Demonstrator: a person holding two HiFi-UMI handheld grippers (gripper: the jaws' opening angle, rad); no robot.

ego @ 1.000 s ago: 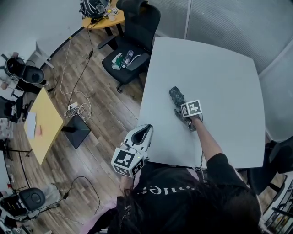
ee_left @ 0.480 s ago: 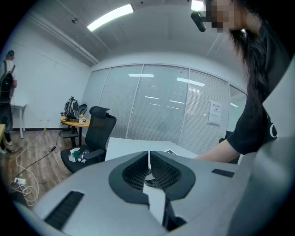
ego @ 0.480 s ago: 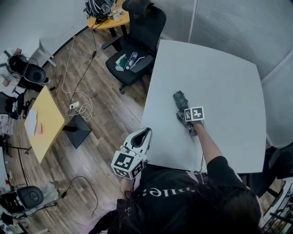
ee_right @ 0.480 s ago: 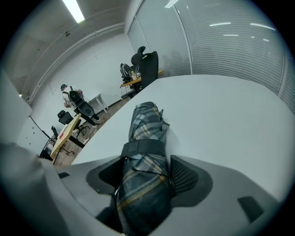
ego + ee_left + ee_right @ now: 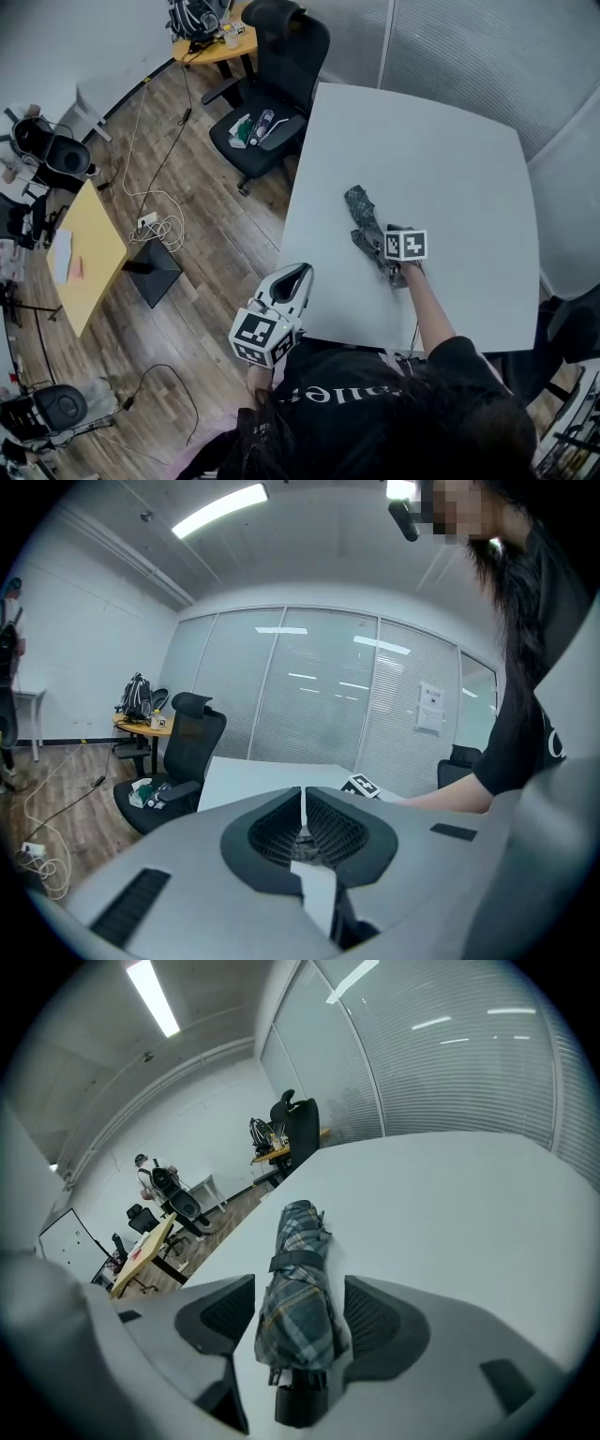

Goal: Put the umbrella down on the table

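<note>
Right tool (image 5: 298, 1283), its jaws having just been opening wide, is straddling the umbrella (image 5: 361, 211) lying centrally on the surface (image 5: 450, 169); left tool (image 5: 302, 794) is hovering closed, empty.

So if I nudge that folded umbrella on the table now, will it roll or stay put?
Probably stays: the umbrella lies flat on the table, and its loose plaid folds look lumpy rather than round. The fabric likely gives under a squeeze, though the strap keeps it bundled. The dark handle end seems harder and smoother.
</note>
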